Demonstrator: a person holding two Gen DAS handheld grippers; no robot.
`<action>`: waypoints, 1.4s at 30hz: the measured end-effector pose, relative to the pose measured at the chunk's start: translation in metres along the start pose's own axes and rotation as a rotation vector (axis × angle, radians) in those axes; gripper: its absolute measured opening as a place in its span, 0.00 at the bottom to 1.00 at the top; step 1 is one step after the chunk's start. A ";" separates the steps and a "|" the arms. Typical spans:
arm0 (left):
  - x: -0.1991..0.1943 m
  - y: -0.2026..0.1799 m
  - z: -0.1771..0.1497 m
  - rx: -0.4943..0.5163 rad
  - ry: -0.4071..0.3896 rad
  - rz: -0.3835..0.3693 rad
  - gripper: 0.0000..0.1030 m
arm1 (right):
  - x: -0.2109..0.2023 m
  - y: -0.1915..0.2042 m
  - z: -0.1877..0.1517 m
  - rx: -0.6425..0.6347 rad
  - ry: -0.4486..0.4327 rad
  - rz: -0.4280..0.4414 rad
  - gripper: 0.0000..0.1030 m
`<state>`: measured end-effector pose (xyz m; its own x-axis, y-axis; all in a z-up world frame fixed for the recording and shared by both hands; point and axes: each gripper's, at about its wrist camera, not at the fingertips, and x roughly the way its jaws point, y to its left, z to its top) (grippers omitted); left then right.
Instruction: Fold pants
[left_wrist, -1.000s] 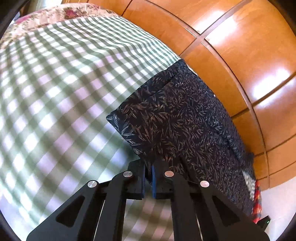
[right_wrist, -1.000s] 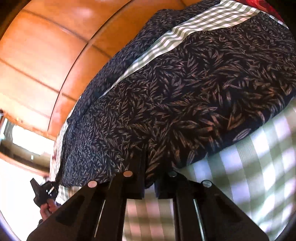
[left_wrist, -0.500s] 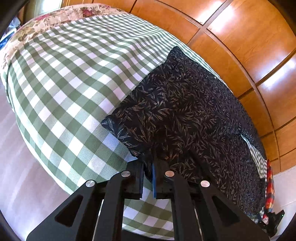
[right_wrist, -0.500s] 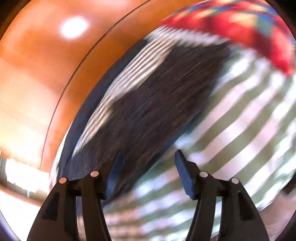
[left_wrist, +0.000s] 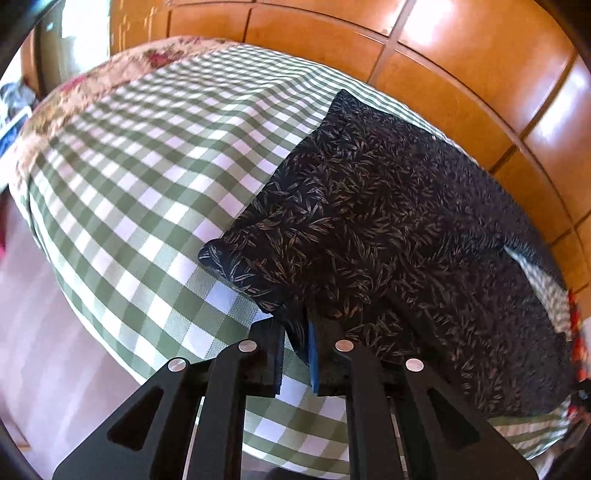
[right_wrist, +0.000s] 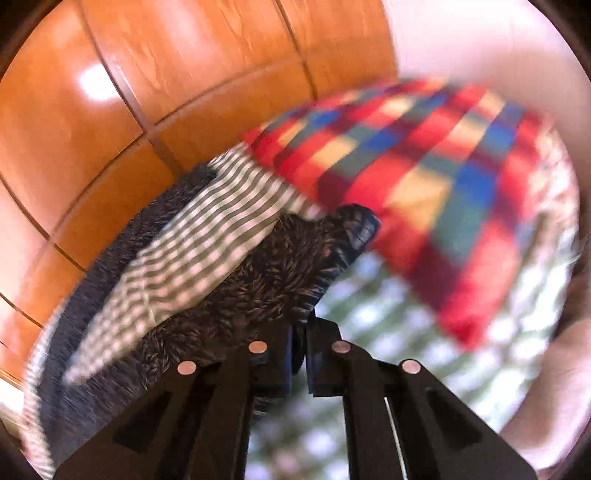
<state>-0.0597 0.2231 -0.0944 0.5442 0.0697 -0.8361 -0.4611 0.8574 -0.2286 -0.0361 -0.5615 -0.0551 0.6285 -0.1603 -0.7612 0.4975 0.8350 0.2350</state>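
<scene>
- Left wrist view only: pants (left_wrist: 388, 229) lie on the green-checked bed (left_wrist: 140, 177); left claw (left_wrist: 295, 354) pinches their near edge.
- Right wrist view only: right claw (right_wrist: 298, 354) pinches a pants corner beside a red plaid cloth (right_wrist: 417, 177).

The pants (left_wrist: 388, 229) are dark navy cloth printed all over with small tan leaves, spread mostly flat on the green-checked bed beside the wooden wall, one corner near the bed's edge curled up; in the right wrist view the legs part, showing a strip of bed between them
</scene>
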 end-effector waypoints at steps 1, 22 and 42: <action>0.001 0.000 0.000 0.006 0.003 0.002 0.09 | -0.002 -0.005 -0.009 -0.018 0.008 -0.041 0.04; -0.053 0.041 0.068 -0.099 -0.132 -0.069 0.32 | -0.022 0.105 -0.041 -0.178 0.019 0.235 0.70; 0.139 -0.056 0.258 -0.014 0.064 -0.100 0.64 | 0.039 0.267 -0.108 -0.403 0.283 0.461 0.76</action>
<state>0.2223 0.3164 -0.0694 0.5425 -0.0491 -0.8386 -0.4167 0.8511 -0.3194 0.0570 -0.2878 -0.0873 0.5147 0.3582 -0.7789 -0.0805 0.9247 0.3721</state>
